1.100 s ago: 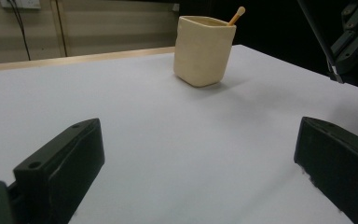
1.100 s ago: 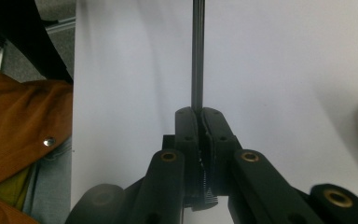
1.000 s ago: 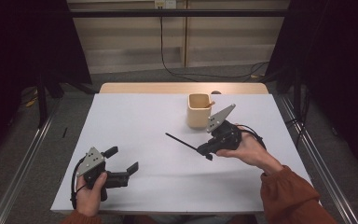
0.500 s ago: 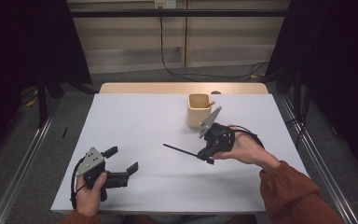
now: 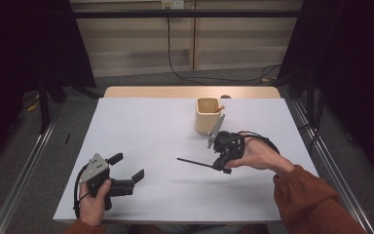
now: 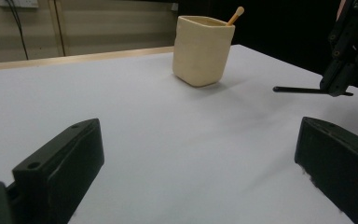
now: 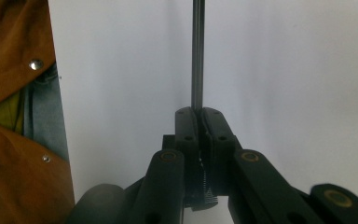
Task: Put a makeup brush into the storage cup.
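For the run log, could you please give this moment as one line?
right claw: shut on black stick | left claw: open, idle | cup: upright, apart

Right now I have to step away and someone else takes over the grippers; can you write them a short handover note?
Right gripper: shut on the thin black stick, held roughly level just above the white table, in front of the beige cup.
Left gripper: open, holding nothing, low at the near left of the table.
Cup: upright near the far edge, with one wooden stick already standing in it.
Done: black stick picked up.
Left: probably carry it to the cup and drop it in beside the wooden one.
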Tool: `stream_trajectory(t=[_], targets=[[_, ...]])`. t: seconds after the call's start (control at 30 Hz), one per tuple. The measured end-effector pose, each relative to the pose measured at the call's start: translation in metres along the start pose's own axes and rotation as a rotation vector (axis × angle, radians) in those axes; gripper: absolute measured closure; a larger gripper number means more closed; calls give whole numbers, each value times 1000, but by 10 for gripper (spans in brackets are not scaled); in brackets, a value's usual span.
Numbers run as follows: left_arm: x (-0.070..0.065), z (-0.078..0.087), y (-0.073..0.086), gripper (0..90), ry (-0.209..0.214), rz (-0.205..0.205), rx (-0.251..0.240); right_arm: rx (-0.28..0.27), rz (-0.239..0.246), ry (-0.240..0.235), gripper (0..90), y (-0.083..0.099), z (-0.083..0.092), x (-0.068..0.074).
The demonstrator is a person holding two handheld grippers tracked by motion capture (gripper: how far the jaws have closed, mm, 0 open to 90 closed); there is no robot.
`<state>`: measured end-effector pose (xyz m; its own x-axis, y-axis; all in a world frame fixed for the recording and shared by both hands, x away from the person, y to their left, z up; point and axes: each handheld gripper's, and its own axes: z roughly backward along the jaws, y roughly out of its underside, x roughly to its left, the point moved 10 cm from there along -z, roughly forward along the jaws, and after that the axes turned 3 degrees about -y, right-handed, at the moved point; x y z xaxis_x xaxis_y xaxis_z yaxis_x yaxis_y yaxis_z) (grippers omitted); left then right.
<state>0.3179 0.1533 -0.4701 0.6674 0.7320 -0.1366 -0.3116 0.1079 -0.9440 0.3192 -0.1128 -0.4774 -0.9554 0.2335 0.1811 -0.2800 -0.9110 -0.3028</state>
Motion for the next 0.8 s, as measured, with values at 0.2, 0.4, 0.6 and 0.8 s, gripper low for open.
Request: stream_trajectory(t=[0.2, 0.4, 0.6, 0.8], targets=[[0, 2, -2, 12, 24, 2, 2, 39, -3, -2, 853, 8, -5, -1], [-9, 4, -10, 12, 58, -49, -17, 18, 21, -6, 853, 8, -4, 2], [-19, 4, -22, 12, 99, -73, -30, 19, 25, -12, 853, 8, -8, 3], [-22, 7, -36, 12, 136, -65, -41, -11, 22, -15, 853, 5, -8, 2]])
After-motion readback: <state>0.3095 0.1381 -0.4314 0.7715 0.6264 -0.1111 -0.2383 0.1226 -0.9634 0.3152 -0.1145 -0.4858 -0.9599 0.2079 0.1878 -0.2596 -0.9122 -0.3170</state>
